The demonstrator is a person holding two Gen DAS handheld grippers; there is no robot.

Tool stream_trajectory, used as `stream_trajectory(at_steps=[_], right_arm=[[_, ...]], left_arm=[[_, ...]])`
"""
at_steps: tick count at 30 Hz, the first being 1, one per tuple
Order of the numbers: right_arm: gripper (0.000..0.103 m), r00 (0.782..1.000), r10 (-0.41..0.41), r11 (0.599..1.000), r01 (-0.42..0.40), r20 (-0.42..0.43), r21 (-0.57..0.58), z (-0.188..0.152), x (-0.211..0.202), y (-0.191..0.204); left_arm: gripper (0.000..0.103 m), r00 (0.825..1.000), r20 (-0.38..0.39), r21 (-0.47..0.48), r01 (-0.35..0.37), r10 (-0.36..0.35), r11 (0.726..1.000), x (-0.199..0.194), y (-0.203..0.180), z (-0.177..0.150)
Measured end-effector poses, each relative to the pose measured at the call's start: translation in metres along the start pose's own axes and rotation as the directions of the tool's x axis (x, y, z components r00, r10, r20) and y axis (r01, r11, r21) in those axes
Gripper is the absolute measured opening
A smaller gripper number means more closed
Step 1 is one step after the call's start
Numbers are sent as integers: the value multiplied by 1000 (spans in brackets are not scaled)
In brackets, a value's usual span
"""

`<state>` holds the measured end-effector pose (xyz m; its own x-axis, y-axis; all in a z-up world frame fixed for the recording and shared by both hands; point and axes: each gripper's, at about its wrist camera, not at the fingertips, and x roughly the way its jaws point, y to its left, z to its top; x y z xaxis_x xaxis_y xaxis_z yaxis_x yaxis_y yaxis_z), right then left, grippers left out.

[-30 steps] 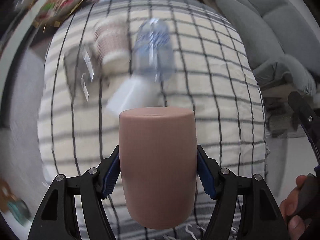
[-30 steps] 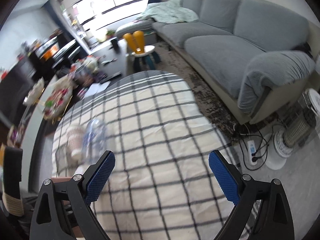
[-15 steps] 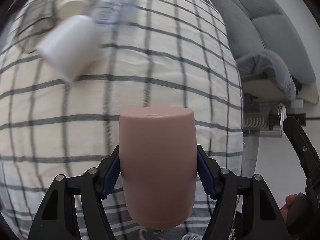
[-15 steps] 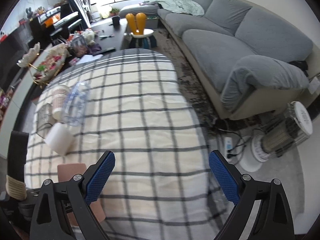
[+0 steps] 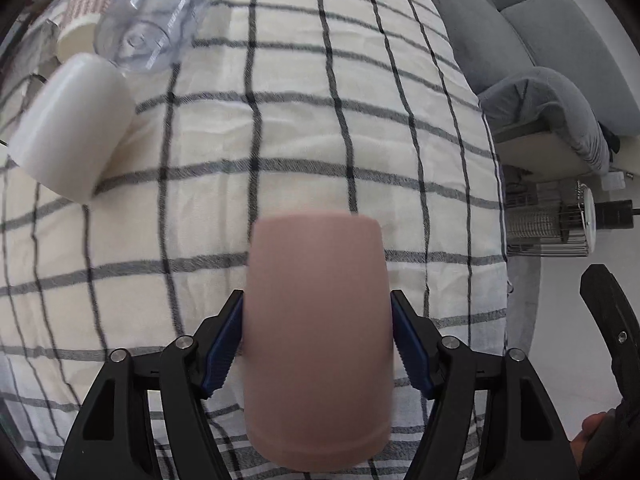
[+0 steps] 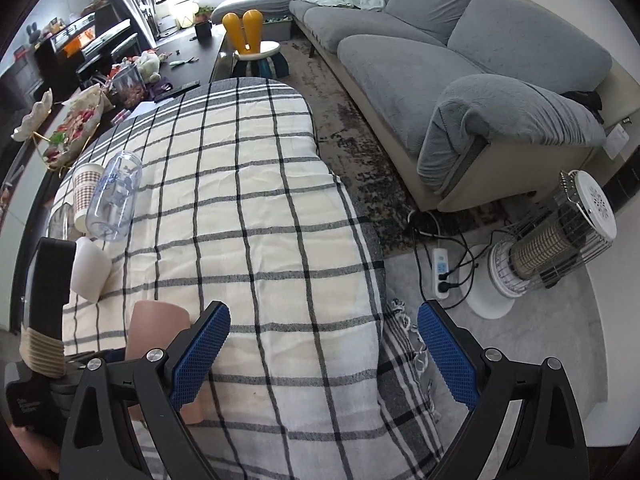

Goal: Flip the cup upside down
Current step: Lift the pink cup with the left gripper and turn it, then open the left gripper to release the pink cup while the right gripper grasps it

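My left gripper (image 5: 318,344) is shut on a pink cup (image 5: 318,332), its blue pads pressing both sides. The cup's closed base points away from the camera and it hangs over the checked tablecloth (image 5: 280,140) near the table's front edge. The cup also shows in the right wrist view (image 6: 156,332), at the lower left beside the left gripper's body. My right gripper (image 6: 324,352) is open and empty, over the front right edge of the table.
A white cup (image 5: 72,128) lies on the cloth at the left, with a clear plastic bottle (image 5: 156,24) and a patterned paper cup (image 5: 92,4) behind it. A grey sofa (image 6: 460,60), a heater (image 6: 552,240) and a power strip (image 6: 440,272) stand right of the table.
My left gripper has swung downward and closer to the table with the pink cup. The right gripper has tilted down and shifted; it stays open.
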<state>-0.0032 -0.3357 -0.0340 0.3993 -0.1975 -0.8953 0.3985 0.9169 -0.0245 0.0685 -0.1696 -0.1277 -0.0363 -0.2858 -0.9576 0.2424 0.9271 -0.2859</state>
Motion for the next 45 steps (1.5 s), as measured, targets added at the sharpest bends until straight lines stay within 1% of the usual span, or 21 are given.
stream_trajectory(at_steps=[1, 3, 8, 11, 12, 14, 16, 17, 20, 21, 23, 24, 25, 27, 30, 33, 35, 39, 40, 43, 45], right_arm=[[95, 1000, 1, 1000, -1, 3, 1, 1, -1, 0], [95, 1000, 5, 1000, -5, 10, 1, 4, -5, 2], [95, 999, 44, 999, -44, 14, -4, 14, -21, 9], [95, 993, 113, 994, -113, -29, -6, 25, -27, 19], [95, 990, 135, 991, -135, -48, -7, 27, -26, 23], [95, 973, 193, 980, -197, -127, -16, 35, -21, 36], [95, 940, 231, 967, -250, -250, -46, 39, -8, 59], [95, 918, 234, 961, -269, -321, -70, 39, 0, 72], [95, 845, 193, 949, -289, -498, -122, 37, 24, 105], [95, 808, 161, 949, -284, -567, -135, 37, 35, 116], [95, 756, 107, 952, -266, -645, -154, 37, 51, 131], [95, 739, 81, 954, -252, -668, -163, 39, 58, 136], [95, 714, 50, 957, -235, -698, -171, 42, 67, 141], [95, 646, 4, 953, -232, -763, -192, 39, 87, 153], [95, 562, -52, 946, -236, -825, -221, 29, 111, 165], [95, 488, -92, 952, -214, -868, -221, 21, 129, 165], [95, 452, -99, 954, -208, -886, -213, 18, 140, 164], [93, 411, -122, 948, -221, -904, -229, 10, 158, 169], [92, 402, -128, 947, -222, -907, -232, 9, 162, 170], [84, 367, -135, 948, -223, -920, -228, 10, 176, 174], [76, 348, -141, 949, -220, -927, -227, 6, 181, 172]], left_arm=[[85, 1000, 21, 5, -14, 13, 1000, -6, 0, 0], [91, 998, 57, 13, -32, 32, 999, -16, -1, 0], [91, 986, 154, 15, -60, 57, 998, -52, 3, -10], [95, 964, 251, -36, -82, 88, 996, -82, 18, -23], [96, 952, 287, -61, -89, 103, 994, -92, 25, -28], [99, 918, 367, -125, -113, 152, 986, -115, 42, -42], [100, 888, 421, -177, -120, 185, 977, -133, 57, -52], [100, 869, 450, -210, -122, 207, 970, -143, 65, -58], [103, 823, 519, -263, -106, 234, 959, -164, 81, -68], [103, 809, 537, -273, -102, 239, 957, -169, 85, -68], [103, 792, 559, -289, -91, 245, 953, -177, 93, -68], [103, 784, 569, -300, -86, 250, 950, -179, 97, -66], [103, 781, 572, -304, -82, 250, 949, -181, 99, -64], [103, 774, 582, -311, -72, 250, 948, -183, 106, -57], [103, 778, 582, -319, -49, 237, 946, -179, 115, -46], [103, 786, 576, -333, -25, 224, 943, -172, 125, -33], [103, 789, 573, -338, -18, 221, 941, -168, 129, -27], [103, 806, 552, -335, -22, 215, 942, -154, 133, -18], [103, 815, 539, -333, -22, 210, 943, -150, 135, -15], [103, 836, 511, -335, -21, 201, 942, -139, 138, -9], [103, 842, 502, -337, -17, 195, 941, -136, 140, -7]])
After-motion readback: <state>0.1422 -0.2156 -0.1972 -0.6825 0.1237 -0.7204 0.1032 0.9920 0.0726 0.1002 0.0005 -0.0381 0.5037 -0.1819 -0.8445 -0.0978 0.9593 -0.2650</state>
